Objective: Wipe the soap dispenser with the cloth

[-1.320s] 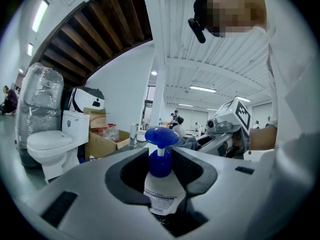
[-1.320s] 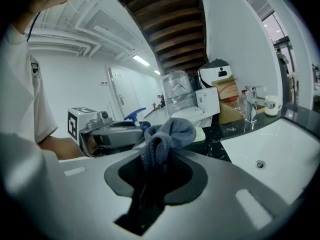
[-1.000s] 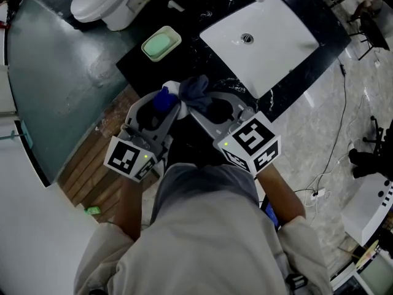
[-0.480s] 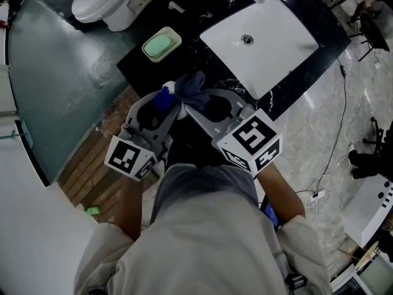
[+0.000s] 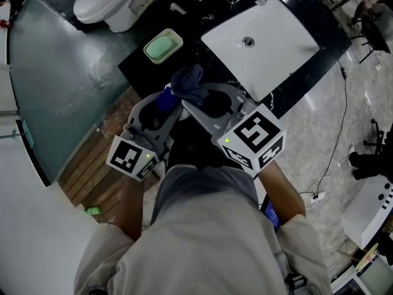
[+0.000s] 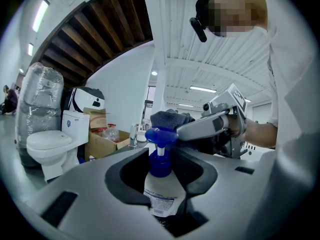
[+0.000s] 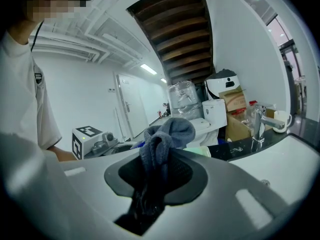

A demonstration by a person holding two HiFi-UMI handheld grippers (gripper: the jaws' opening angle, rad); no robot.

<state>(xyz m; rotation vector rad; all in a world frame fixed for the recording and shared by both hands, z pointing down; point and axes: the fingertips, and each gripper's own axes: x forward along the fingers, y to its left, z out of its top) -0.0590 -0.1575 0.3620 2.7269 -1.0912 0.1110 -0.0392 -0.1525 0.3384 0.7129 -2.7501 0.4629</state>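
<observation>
left gripper (image 6: 161, 156) fingers clamped on soap dispenser (image 6: 162, 189), right gripper (image 7: 159, 166) fingers clamped on grey cloth (image 7: 165, 134), cloth just beside soap dispenser's blue pump head

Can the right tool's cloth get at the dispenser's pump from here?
Probably yes: the cloth in the right tool is beside the blue pump of the soap dispenser in the left tool, nothing between.
</observation>
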